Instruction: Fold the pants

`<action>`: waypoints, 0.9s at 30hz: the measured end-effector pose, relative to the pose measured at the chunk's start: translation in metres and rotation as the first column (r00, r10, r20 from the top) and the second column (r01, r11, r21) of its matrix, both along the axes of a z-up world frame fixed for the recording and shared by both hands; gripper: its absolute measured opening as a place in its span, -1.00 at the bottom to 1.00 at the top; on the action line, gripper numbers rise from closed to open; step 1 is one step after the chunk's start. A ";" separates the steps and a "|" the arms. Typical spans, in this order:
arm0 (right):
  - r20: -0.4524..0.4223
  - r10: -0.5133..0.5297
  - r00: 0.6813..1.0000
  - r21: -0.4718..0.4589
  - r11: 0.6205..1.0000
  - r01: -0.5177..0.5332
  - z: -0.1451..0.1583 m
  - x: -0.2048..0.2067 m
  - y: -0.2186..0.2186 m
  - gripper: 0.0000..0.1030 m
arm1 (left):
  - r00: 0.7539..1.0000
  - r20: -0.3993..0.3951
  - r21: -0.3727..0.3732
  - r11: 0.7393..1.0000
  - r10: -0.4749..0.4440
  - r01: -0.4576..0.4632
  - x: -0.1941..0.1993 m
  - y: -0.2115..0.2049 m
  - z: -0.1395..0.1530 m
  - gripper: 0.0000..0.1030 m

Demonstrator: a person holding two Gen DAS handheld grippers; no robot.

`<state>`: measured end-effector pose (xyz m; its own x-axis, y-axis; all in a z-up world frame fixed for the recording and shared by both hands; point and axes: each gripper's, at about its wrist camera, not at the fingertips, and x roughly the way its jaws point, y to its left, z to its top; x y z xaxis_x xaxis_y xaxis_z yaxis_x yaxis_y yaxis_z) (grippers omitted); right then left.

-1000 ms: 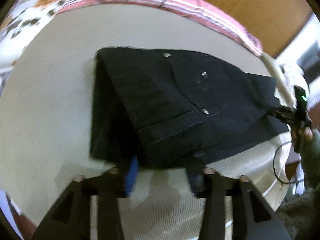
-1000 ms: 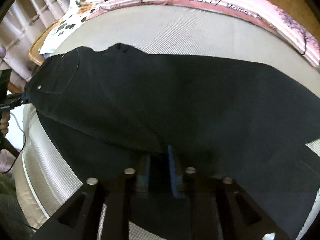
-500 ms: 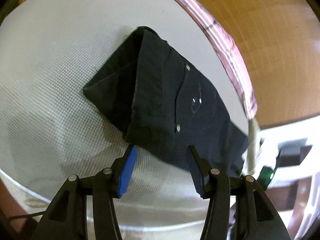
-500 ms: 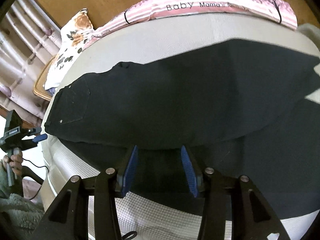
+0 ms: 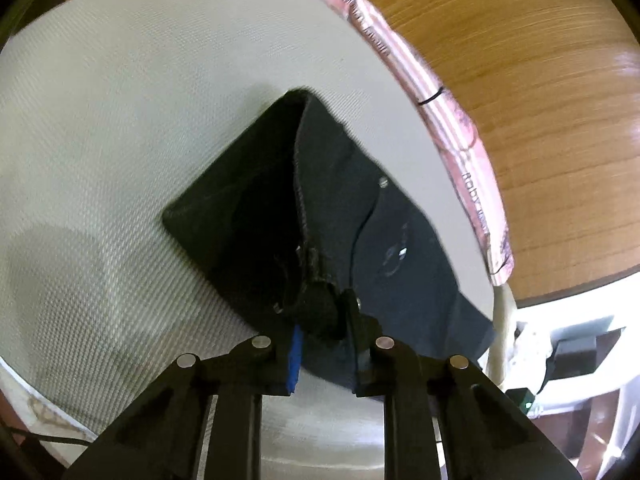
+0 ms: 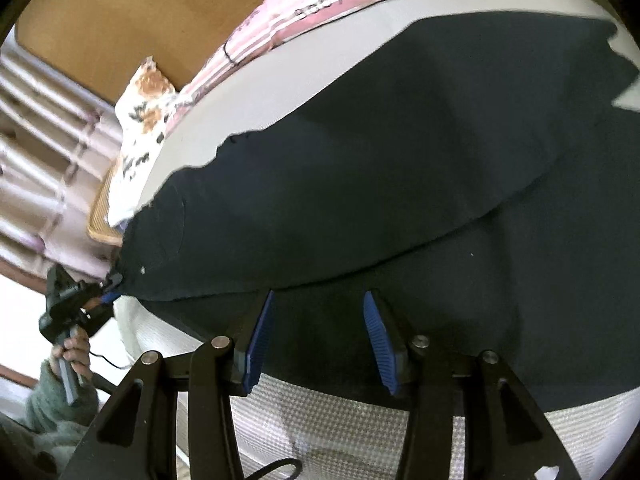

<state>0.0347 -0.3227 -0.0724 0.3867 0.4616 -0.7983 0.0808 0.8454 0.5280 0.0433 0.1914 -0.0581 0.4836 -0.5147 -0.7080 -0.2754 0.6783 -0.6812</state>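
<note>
Handling soft, limp pants (image 5: 332, 200); left gripper (image 5: 322, 330) just closing, pinching waistband corner; right gripper (image 6: 316, 330) opening over leg fabric, gripping nothing.

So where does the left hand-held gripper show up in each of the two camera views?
Left wrist view: the left hand-held gripper fills the bottom centre, its jaws having just closed on a bunched corner of the black pants.
Right wrist view: it sits at the far left edge, pinching the pants' corner, held by a hand.
Shared landmark: the pink striped cushion along the bed's far edge.
</note>
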 end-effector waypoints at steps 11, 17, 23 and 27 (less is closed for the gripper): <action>-0.038 -0.277 0.960 0.187 0.942 0.279 -0.020 0.012 -0.044 -0.17 | 0.999 0.029 -0.002 1.000 -0.020 0.020 0.010 0.005 0.010 -0.65; 0.001 -0.332 0.943 0.156 0.932 0.328 -0.014 0.030 -0.059 -0.35 | 1.000 0.003 0.019 1.000 -0.020 0.020 0.018 0.004 0.009 -0.65; 0.017 -0.382 0.924 0.146 0.915 0.375 -0.009 0.035 -0.078 -0.58 | 0.999 -0.012 0.062 0.997 -0.038 0.039 0.020 0.004 0.007 -0.65; 0.017 -0.385 0.923 0.130 0.916 0.380 -0.004 0.033 -0.081 -0.66 | 0.998 -0.036 0.105 0.993 -0.059 0.062 0.025 0.002 0.001 -0.65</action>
<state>0.0679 -0.4036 -0.0768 0.5841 0.3645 -0.7252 0.3610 0.6836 0.6343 0.0679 0.1930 -0.0570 0.4295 -0.4634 -0.7751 -0.2528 0.7623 -0.5958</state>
